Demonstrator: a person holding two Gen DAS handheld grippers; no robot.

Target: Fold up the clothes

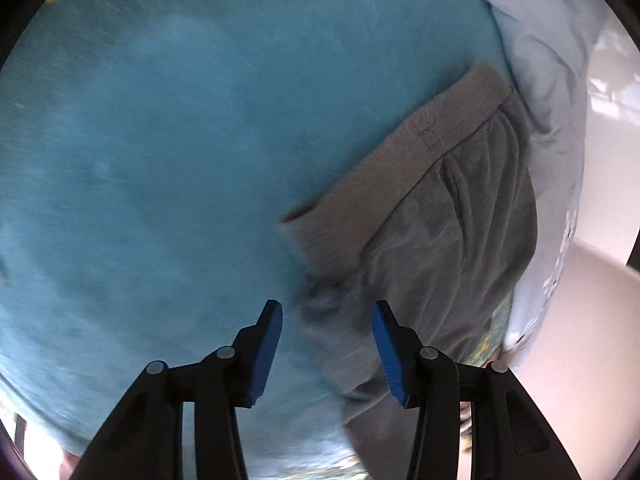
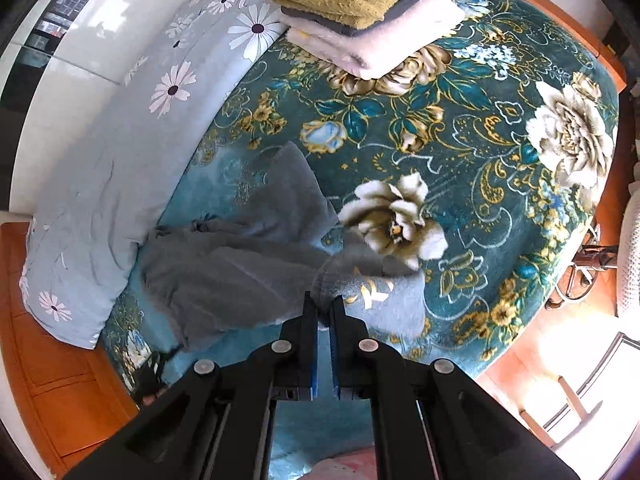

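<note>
We hold the right gripper (image 2: 324, 306) jaws pinched on a gray trouser (image 2: 240, 272) cuff at lower centre, lifting it to fold across the bed (image 2: 460, 152), while our left gripper (image 1: 326, 322) jaws hang half-open, empty, over the waistband (image 1: 400, 160).

Pretty sure this is a bedroom in someone's home. A plush teal blanket with big cream and gold flowers (image 2: 460, 128) is covering the bed, and a pale blue pillow printed with white daisies (image 2: 132, 140) is lying along its left edge. A folded stack of mustard, grey and white towels (image 2: 360, 12) is sitting near the bed's far edge. An orange-brown wooden bed frame (image 2: 52, 360) is showing around the edges, and glossy white wall panels (image 2: 80, 40) are catching window reflections behind the pillow.
</note>
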